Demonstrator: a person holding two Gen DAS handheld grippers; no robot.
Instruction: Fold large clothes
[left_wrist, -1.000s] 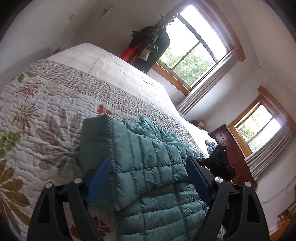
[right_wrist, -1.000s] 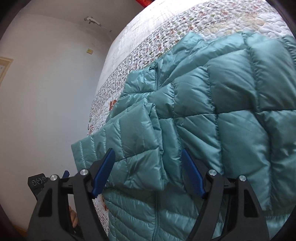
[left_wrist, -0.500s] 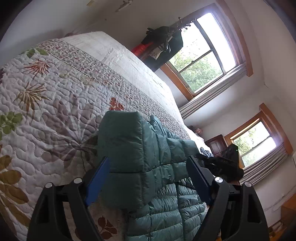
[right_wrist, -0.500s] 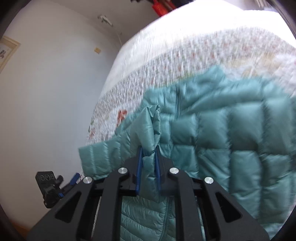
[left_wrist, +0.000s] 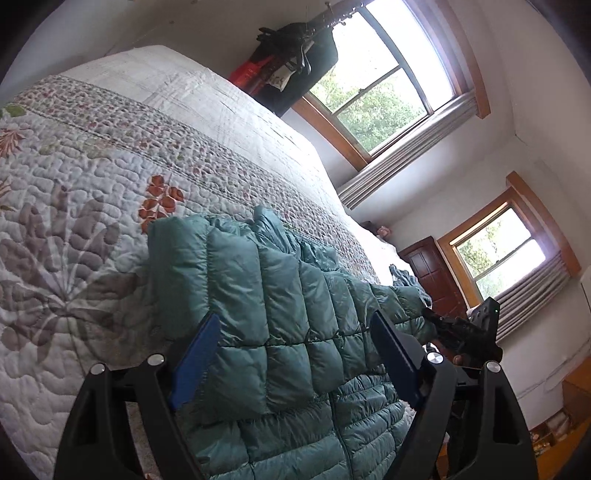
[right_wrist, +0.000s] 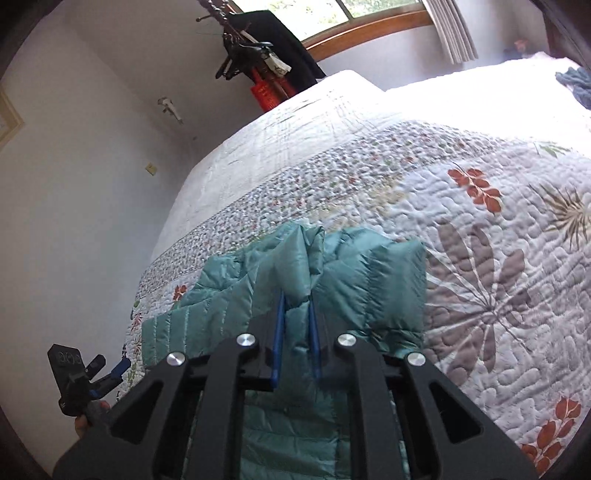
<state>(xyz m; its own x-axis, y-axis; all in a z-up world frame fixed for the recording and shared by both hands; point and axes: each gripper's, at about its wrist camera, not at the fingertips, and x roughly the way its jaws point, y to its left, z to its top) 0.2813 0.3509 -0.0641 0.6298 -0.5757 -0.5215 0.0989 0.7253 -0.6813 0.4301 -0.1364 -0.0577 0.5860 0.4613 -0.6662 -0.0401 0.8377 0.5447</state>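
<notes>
The right gripper (right_wrist: 295, 343) pinches a raised fold of the teal puffer jacket (right_wrist: 343, 280), while the left gripper (left_wrist: 299, 354) hangs spread wide above it. The jacket lies on a floral quilted bedspread (left_wrist: 92, 206).

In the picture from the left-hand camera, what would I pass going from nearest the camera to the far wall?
Open left gripper → teal puffer jacket → flowered quilt → dark clothes hanging on a rack → window.
</notes>
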